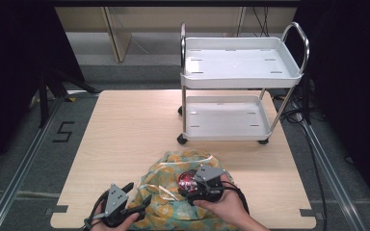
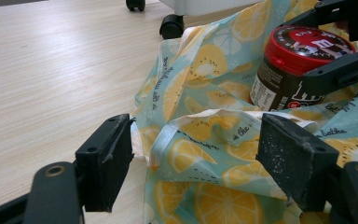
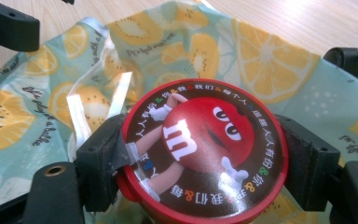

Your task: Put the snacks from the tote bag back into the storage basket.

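Clamping a red-lidded jar (image 3: 205, 149), the right claw (image 1: 198, 184) hovers over wooden table (image 1: 139, 120) (left claw (image 2: 209, 163) apart).

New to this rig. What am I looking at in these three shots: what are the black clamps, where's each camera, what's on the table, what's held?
No robot here: a person holds a two-jaw gripper in each hand. The high view looks down on the wooden table; the other two cameras ride on the grippers and look along their jaws. On the table lie a lemon-print bag and a white two-shelf cart. The right gripper is clamped on a red-lidded candy jar sitting in the bag. The left gripper is open, with the bag's edge between its jaws but not pinched.
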Motion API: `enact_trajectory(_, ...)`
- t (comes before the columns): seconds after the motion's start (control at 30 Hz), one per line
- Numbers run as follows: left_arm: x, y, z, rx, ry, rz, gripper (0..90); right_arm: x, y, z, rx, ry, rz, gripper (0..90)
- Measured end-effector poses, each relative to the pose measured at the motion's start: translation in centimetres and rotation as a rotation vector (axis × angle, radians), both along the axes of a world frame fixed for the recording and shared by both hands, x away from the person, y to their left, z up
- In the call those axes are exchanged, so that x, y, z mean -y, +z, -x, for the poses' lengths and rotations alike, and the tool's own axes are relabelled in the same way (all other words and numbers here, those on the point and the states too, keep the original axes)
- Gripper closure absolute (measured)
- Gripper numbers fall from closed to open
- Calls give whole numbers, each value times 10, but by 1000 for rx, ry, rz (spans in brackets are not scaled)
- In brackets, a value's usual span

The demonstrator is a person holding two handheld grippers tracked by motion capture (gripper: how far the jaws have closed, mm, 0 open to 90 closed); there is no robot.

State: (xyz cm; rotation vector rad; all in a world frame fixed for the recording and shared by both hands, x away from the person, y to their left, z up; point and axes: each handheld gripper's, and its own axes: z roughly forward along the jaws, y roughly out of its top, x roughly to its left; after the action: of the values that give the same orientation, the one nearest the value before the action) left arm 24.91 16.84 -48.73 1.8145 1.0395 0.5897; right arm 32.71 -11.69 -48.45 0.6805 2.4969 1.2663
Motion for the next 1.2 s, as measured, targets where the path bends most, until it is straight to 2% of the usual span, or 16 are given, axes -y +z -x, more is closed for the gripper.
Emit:
enact_trajectory(0.2,0,-1,-1,11,7,22,259,2,7,1,3,1,-25,267)
enact_trajectory(0.27,-2,0,-1,10,5,11,260,3,10,1,-6,2,-38,267)
enact_trajectory(0.3,-2,0,0,4,12,11,259,3,11,1,5,3,-41,267)
enact_trajectory(0.67,-2,-1,0,11,19,13,259,8,22,2,19,-21,-56,267)
enact_trajectory(0.73,-2,-1,0,14,19,25,260,8,23,1,28,-16,-58,267)
enact_trajectory(0.77,-3,-1,-1,16,19,17,260,9,24,1,26,-22,-59,267)
enact_trajectory(0.93,-3,0,-1,12,22,17,259,11,29,0,32,-32,-75,267)
enact_trajectory(1.13,-3,1,0,6,31,20,260,12,31,0,38,-34,-72,268)
enact_trajectory(1.2,-3,0,-1,23,24,26,259,12,31,0,36,-33,-73,268)
